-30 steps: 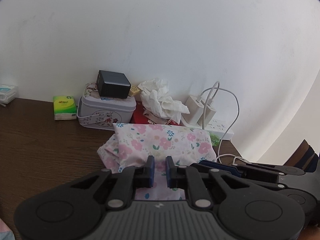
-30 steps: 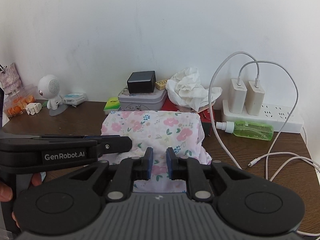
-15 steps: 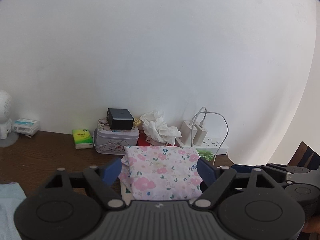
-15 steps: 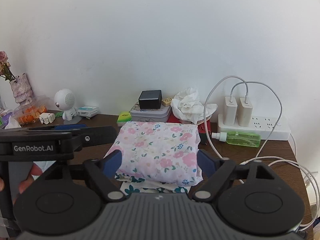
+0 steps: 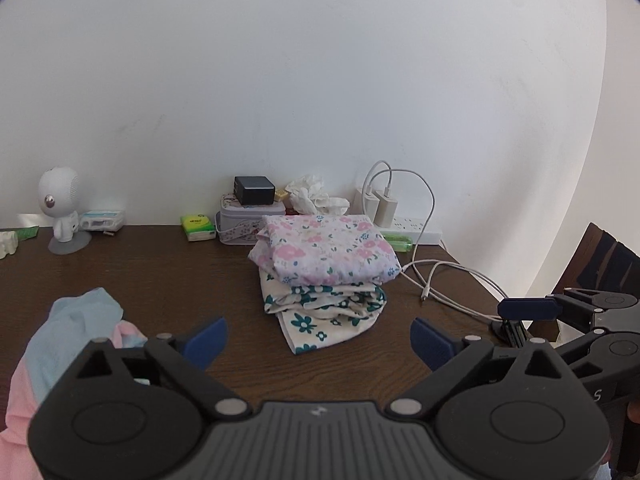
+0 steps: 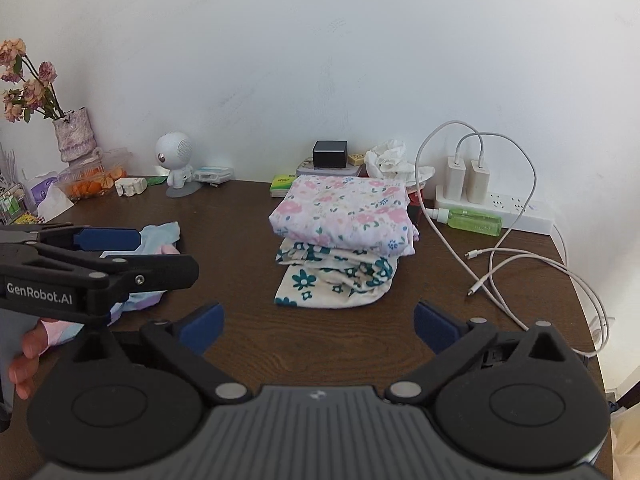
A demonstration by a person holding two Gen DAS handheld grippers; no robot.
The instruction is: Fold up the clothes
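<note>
I've let go and backed both grippers off: a second ago each pinched the pink floral piece (image 6: pixel 344 212), now left (image 5: pixel 319 340) and right (image 6: pixel 318 326) gape wide, empty. It sits folded atop the green floral one (image 6: pixel 336 276) mid-table (image 6: pixel 240 248). That one looks finished; the crumpled blue-pink garment (image 5: pixel 76 320) at left seems next.

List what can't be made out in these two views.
- Pink and blue garment: left wrist view, the bottom-left edge and the left gripper cut it off; right wrist view, the left gripper covers most of it.
- Tin: right wrist view, mostly hidden behind the black box and pink floral garment.
- Tissue pack print: too small to read.
</note>
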